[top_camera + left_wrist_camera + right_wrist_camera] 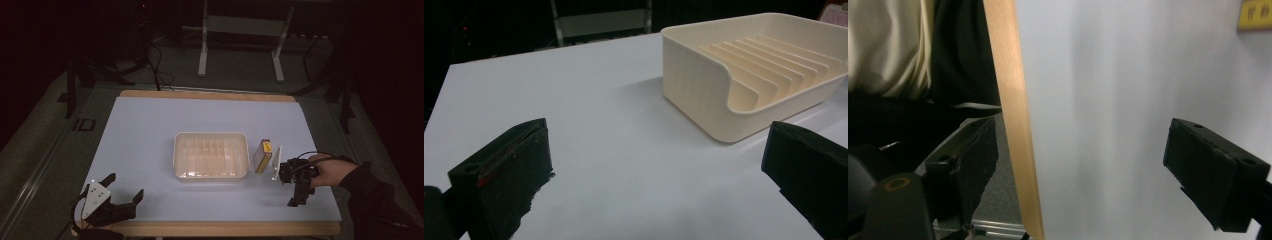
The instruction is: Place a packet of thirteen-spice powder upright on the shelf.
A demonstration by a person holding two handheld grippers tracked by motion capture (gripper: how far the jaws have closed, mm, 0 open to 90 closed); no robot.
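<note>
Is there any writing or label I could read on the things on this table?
Yellow label on the small box right of the tray: dark characters, too blurred to read.
The same yellow label at the corner of the right gripper view: also unreadable.
Tray and white plate: no writing visible.

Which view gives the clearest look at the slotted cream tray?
The left gripper view: the cream tray is close, with its near wall, cut-down rim and row of dividers sharp. The high view shows the whole tray from above, mid-table, but small and its slots faint. The right gripper view looks along the table edge instead.
</note>
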